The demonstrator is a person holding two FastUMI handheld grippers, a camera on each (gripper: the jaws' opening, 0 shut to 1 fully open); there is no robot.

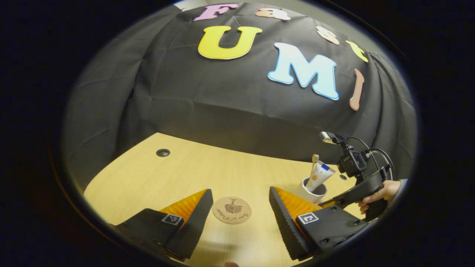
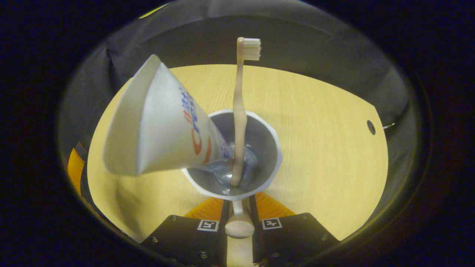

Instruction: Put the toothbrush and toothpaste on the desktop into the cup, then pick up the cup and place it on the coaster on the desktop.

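In the left gripper view, the left gripper sits at the bottom of the frame with its two fingers spread wide and nothing between them but open tabletop; the round cork coaster lies flat on the wooden desktop in the gap between the fingertips, touched by neither. At the lower right of that view stands the white cup, with the toothpaste and the toothbrush leaning up out of it, and just right of the cup a hand holds the right gripper, whose tips are hidden behind the left gripper's finger. In the right gripper view, the right gripper at the bottom centre has its fingers drawn close together, pinching the cup's handle between them. The cup fills the middle of the frame, seen from above. The toothpaste tilts out toward the left, while the toothbrush stands nearly upright, bristles at the top centre.
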